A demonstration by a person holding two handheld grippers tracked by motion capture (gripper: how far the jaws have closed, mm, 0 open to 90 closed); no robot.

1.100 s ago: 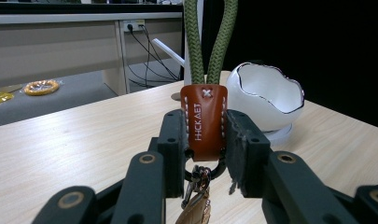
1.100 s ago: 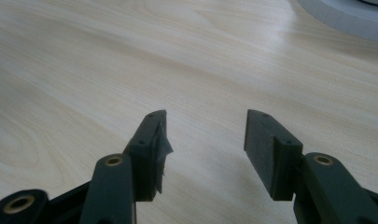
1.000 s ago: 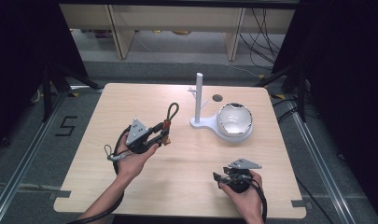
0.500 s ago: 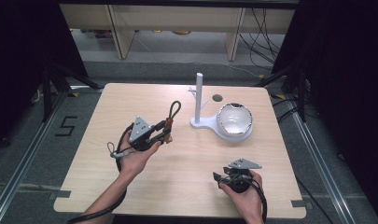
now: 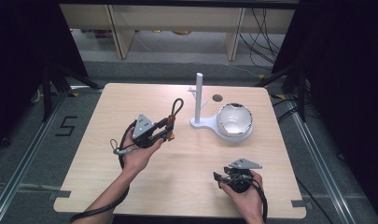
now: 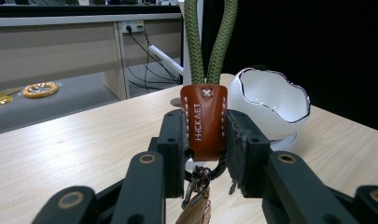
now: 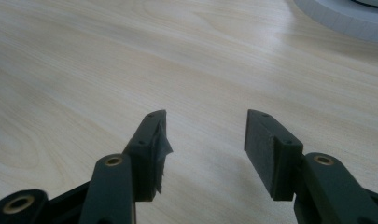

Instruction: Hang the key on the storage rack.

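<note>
While it hangs above the table (image 5: 107, 186), the left hand-held gripper (image 5: 167, 131) has its jaws closed on the brown tab (image 6: 204, 119) of a keychain, whose green loop (image 5: 176, 108) stands up. To the right are a white stand (image 5: 199, 100) and a bowl (image 5: 234, 122). The right hand-held gripper (image 5: 217, 177) rests near the front edge, jaws apart and empty.

Keychain (image 6: 204, 122): brown leather tab w/ white stitching, olive-green cord loop standing upright above it, metal clip dangling below. It's sitting clamped between left gripper (image 6: 204, 140) pads, hovering over table.
</note>
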